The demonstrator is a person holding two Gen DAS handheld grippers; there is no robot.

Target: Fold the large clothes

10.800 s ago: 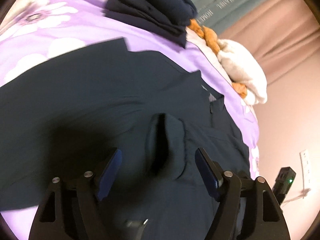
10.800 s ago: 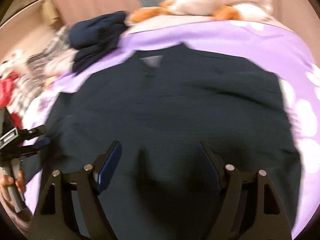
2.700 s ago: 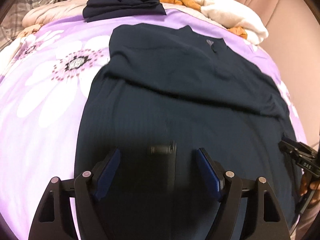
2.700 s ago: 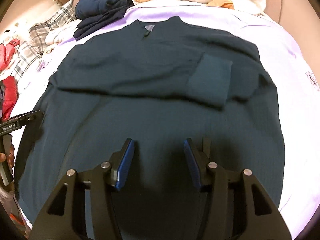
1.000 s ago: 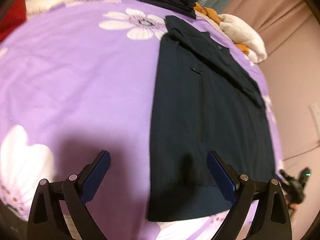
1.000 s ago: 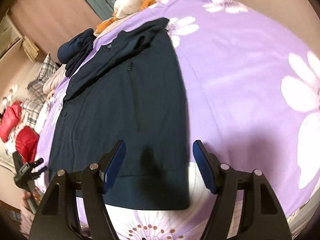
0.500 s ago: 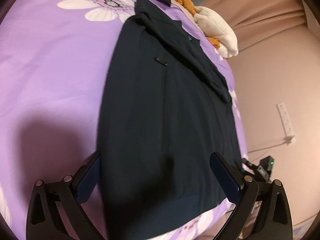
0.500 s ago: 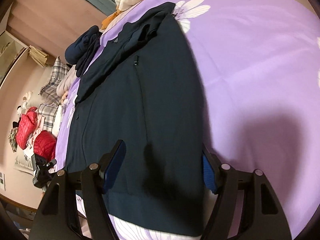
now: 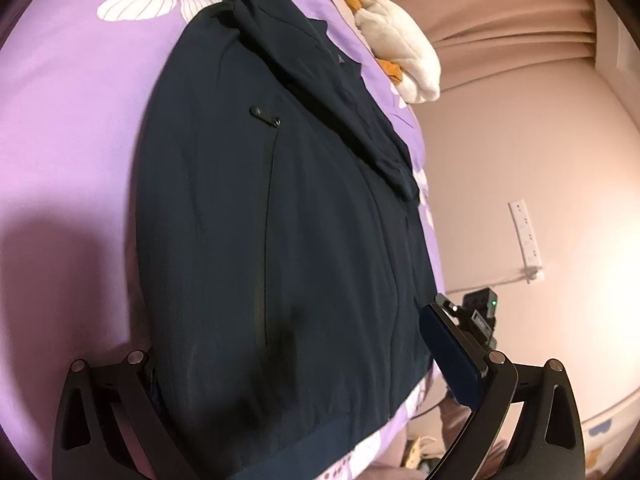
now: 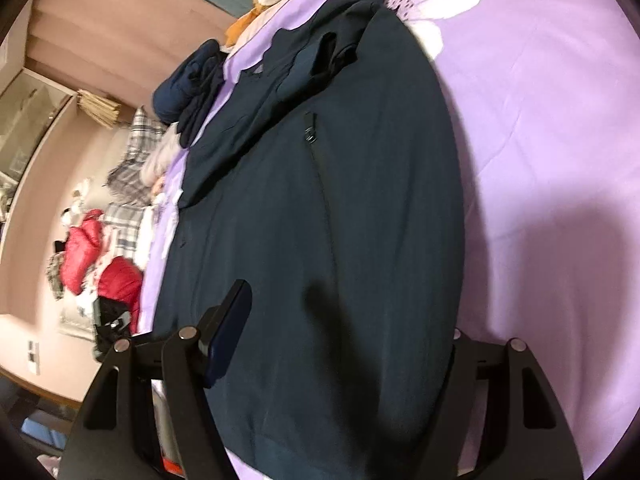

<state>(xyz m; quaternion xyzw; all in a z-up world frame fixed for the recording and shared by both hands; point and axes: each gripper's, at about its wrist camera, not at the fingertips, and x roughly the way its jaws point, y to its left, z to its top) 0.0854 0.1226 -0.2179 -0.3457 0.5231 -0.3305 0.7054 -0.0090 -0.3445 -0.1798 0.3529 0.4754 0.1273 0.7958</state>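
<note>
A dark navy jacket (image 9: 272, 216) lies flat on the purple flowered bedspread (image 9: 72, 128), sleeves folded across its chest. It also shows in the right wrist view (image 10: 344, 208). My left gripper (image 9: 292, 364) is open wide, jaws astride the jacket's left bottom corner at the hem; its left finger is hidden under the fabric edge. My right gripper (image 10: 344, 344) is open wide, astride the jacket's right bottom corner; its right finger is hidden behind the fabric.
A folded navy garment (image 10: 188, 84) and a white and orange quilt (image 9: 400, 52) lie at the head of the bed. Red jackets (image 10: 100, 264) and plaid cloth lie to the left. A wall with a power strip (image 9: 528, 236) stands to the right.
Both grippers have dropped lower and closer to the jacket's bottom hem, one at each corner. The jaws stay open wide. The jacket has not moved.
</note>
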